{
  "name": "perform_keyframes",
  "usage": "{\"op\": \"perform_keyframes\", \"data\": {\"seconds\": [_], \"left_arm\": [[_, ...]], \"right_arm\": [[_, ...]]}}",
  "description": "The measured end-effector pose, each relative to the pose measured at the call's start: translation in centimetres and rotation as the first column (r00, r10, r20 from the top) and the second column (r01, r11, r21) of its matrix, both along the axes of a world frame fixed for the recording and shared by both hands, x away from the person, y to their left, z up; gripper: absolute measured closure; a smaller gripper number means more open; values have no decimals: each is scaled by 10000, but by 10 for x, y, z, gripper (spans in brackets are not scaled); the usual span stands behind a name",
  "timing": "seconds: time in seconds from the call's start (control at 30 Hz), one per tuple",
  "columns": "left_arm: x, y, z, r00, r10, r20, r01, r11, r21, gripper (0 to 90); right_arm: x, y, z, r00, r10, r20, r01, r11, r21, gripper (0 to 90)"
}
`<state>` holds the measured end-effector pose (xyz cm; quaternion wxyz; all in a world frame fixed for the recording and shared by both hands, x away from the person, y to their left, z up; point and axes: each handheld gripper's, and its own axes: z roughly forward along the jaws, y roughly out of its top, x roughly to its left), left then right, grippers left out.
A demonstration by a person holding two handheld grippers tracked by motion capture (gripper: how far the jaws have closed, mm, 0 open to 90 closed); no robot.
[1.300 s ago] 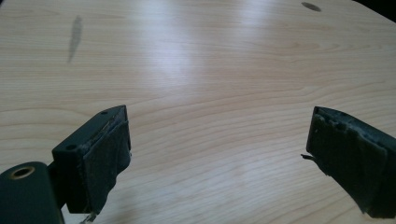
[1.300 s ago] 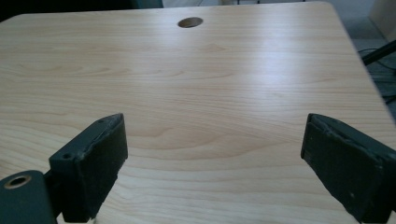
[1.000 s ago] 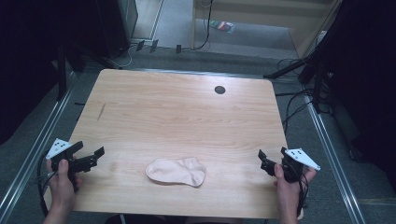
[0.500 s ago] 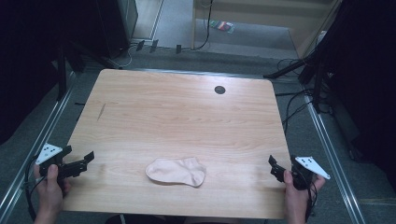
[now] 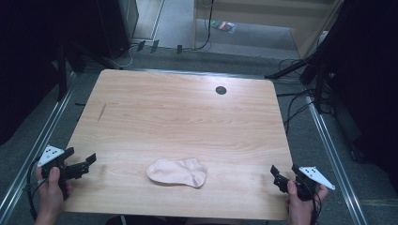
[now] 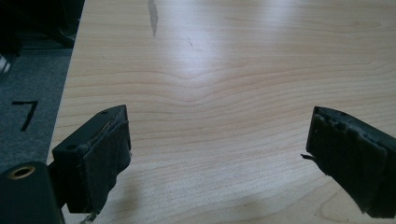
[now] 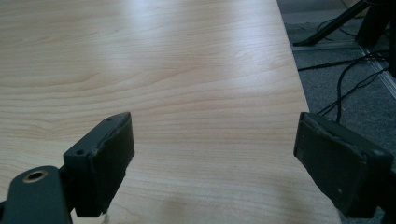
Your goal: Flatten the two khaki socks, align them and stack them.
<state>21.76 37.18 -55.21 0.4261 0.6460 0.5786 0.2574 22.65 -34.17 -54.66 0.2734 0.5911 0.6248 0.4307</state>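
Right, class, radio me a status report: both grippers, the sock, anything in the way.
Left gripper open, near table's left edge. Right gripper open, near right edge. Sock flat between them, untouched. Table around it bare, nothing in the way.

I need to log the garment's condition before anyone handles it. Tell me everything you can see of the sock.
The sock is pale pink, soft knit fabric by its look, short and ankle-length. It lies flat on its side on the wooden table, near the front edge, about midway between the two sides, with slight wrinkles toward its right end. Nothing touches it but the tabletop; both tools sit far off at the table's sides.
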Motion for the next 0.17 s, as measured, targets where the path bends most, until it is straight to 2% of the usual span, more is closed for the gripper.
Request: {"op": "perform_keyframes", "data": {"seconds": [0.17], "left_arm": [[2,-3,0,10000,5,2,-5,9999,131,70]], "right_arm": [[0,-1,1,10000,21,-10,-21,10000,86,100]]}}
